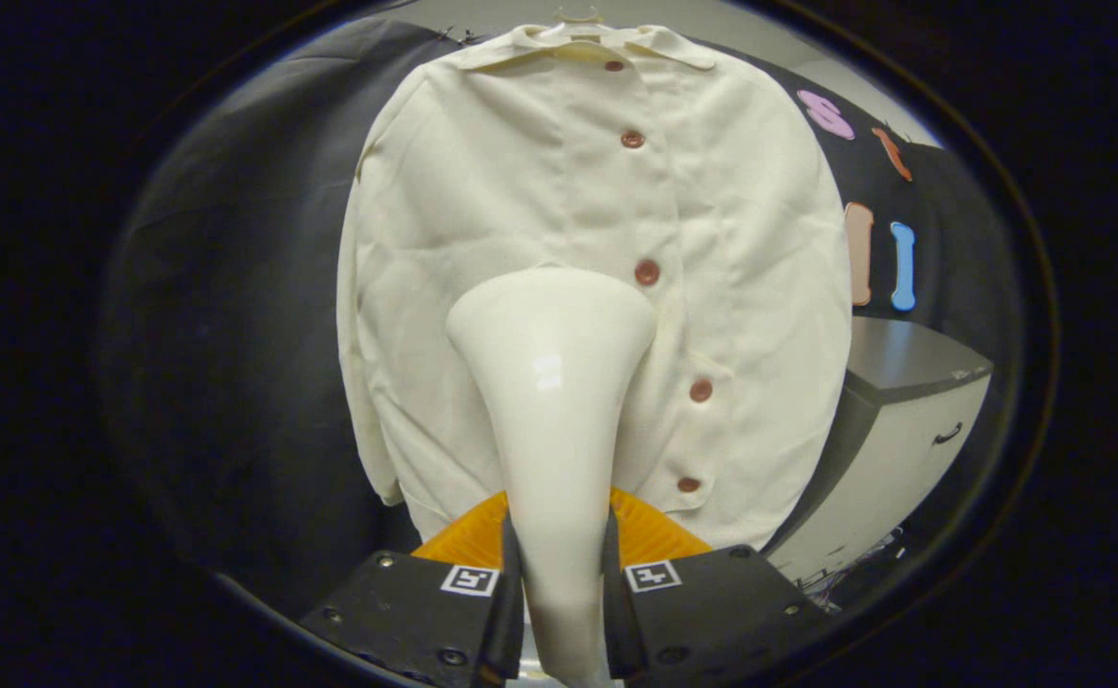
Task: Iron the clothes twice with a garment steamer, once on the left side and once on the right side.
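Gripper view. The claw (pixel 559 573) pinches the neck of the garment steamer (pixel 551 382), one finger pressed to each side of its narrow handle. The steamer's flared head opens toward twelve o'clock and lies against, or just before, the cream shirt (pixel 483 191); contact cannot be confirmed. The shirt hangs from a hanger (pixel 578 14) before the dark booth wall, its buttoned placket at one o'clock of the head, so the head covers the panel left of the buttons. A pale cabinet (pixel 903 420) stands at three o'clock.

Handling, as judged: the steamer's shell looks glossy, rigid and probably slippery, best held at the slim neck as here. The shirt looks light and limp, and would likely swing under pressure.
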A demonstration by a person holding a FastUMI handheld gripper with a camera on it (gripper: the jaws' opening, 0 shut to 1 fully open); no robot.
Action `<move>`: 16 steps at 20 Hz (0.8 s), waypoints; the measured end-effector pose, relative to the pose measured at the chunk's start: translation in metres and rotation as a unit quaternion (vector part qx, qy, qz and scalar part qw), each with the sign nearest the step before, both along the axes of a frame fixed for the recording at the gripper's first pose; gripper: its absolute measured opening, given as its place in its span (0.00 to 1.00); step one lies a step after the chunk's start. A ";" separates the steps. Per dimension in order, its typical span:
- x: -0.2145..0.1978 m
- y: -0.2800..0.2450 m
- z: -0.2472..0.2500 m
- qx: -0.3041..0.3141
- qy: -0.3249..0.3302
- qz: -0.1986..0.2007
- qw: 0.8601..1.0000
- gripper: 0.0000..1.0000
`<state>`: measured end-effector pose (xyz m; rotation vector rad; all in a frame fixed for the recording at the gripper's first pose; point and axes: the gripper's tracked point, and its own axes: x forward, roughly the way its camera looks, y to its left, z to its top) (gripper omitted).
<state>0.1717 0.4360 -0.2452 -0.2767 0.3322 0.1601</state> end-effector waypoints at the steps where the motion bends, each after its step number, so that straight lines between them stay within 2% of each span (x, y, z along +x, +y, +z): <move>1: 0.000 -0.001 -0.006 -0.004 0.003 0.001 1.000 0.34; 9: -0.012 -0.020 -0.068 -0.028 0.063 -0.006 0.998 0.34; 16: -0.021 -0.036 -0.101 -0.037 0.099 -0.017 0.994 0.34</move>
